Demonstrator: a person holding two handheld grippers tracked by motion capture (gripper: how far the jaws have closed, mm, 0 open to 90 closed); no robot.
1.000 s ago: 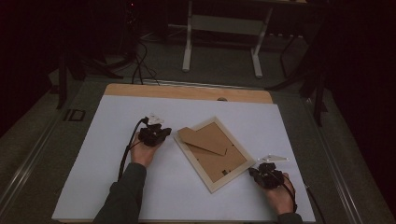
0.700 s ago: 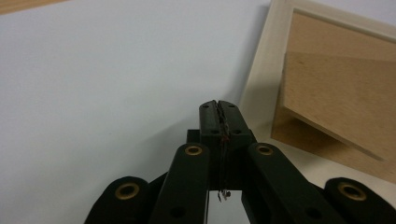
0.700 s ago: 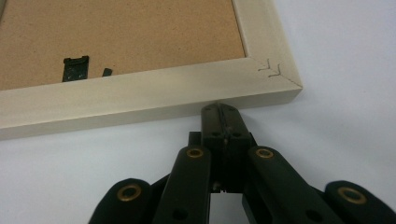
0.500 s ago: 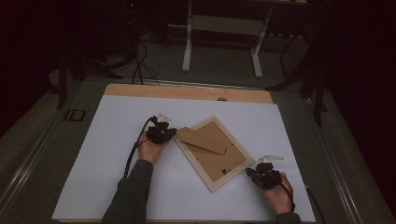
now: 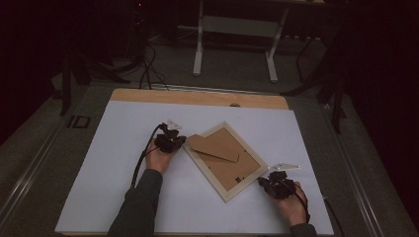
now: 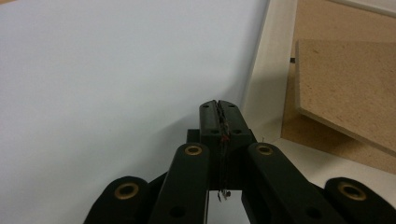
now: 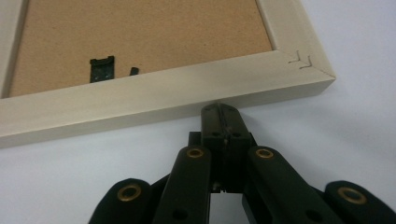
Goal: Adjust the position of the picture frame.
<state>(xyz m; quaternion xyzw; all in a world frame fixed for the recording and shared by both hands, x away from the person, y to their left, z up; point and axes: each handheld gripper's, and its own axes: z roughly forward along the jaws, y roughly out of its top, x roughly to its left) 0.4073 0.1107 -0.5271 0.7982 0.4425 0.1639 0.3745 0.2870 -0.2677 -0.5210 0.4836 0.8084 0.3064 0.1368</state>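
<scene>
Picture frame [image 5: 225, 160] face-down, braced at opposite corners.
We keep left gripper [image 5: 170, 141] and right gripper [image 5: 274, 184] clenched empty, tips beside its rim, likely steadying it.

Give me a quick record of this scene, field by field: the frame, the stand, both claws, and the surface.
frame: pale wooden picture frame, face down, set at an angle
stand: brown easel flap, lying on the frame's back
left claw: shut, holding nothing, tip at the frame's edge
right claw: shut, holding nothing, tip against the frame's side near a corner
surface: white sheet on the table
</scene>
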